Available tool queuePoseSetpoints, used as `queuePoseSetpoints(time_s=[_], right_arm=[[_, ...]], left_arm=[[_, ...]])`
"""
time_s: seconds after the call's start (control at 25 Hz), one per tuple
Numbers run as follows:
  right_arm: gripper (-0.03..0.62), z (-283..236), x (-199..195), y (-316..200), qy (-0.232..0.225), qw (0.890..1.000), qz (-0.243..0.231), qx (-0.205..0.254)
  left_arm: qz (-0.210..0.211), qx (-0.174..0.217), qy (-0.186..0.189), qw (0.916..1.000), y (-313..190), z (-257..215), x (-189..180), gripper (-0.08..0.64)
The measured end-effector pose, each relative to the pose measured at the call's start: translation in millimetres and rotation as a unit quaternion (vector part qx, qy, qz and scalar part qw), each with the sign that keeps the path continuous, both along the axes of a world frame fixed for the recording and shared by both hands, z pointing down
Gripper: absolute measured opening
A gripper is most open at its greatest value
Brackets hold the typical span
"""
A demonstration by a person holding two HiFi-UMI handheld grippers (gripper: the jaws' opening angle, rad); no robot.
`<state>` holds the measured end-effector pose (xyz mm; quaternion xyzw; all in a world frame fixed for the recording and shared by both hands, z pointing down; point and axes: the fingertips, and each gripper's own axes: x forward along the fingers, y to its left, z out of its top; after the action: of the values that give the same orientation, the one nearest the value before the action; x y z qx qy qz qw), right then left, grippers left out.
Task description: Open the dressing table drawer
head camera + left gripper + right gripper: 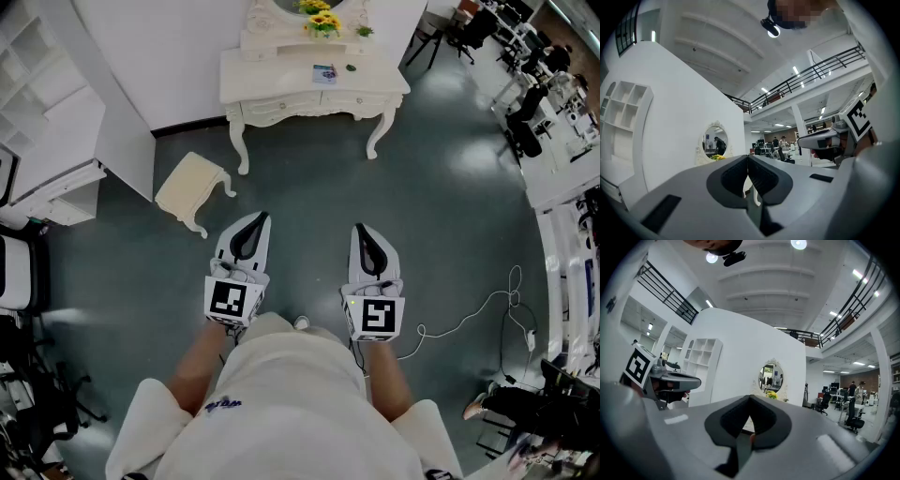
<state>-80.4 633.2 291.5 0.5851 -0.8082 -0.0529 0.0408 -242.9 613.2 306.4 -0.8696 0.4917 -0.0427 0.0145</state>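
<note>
The white dressing table stands against the far wall, with its drawer fronts closed under the top. An oval mirror and yellow flowers stand on it. My left gripper and right gripper are held level side by side over the floor, well short of the table. Both are shut, with nothing between their jaws. In the left gripper view the tips of the left gripper meet below the mirror. In the right gripper view the right gripper is closed the same way.
A cream stool lies tipped on the floor left of the table's legs. A white shelf unit stands at the left. A white cable runs over the floor at the right, beside desks and chairs.
</note>
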Motion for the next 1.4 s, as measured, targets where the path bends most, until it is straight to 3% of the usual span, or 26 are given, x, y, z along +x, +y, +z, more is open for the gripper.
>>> queuePoseSetpoints(time_s=[0.16,0.48,0.64,1.4], right_arm=[[0.011,6.3,18.6,-8.1,-0.003,1.0,0.001,0.001],[0.011,15.2,36.5,0.0,-0.017,1.0,0.007,-0.012],[0.011,7.1,40.9,5.0,-0.038,0.999,0.001,0.007],[0.011,19.3,58.8,9.6,-0.021,1.0,0.004,-0.004]], left_arm=[[0.006,0.037,0.032,0.9988,3.1,0.2,22.0,0.009],[-0.015,0.033,0.03,0.9989,12.3,4.8,26.9,0.009],[-0.022,0.031,0.031,0.9988,17.2,2.1,28.7,0.008],[-0.038,0.027,0.016,0.9988,18.9,4.7,38.7,0.009]])
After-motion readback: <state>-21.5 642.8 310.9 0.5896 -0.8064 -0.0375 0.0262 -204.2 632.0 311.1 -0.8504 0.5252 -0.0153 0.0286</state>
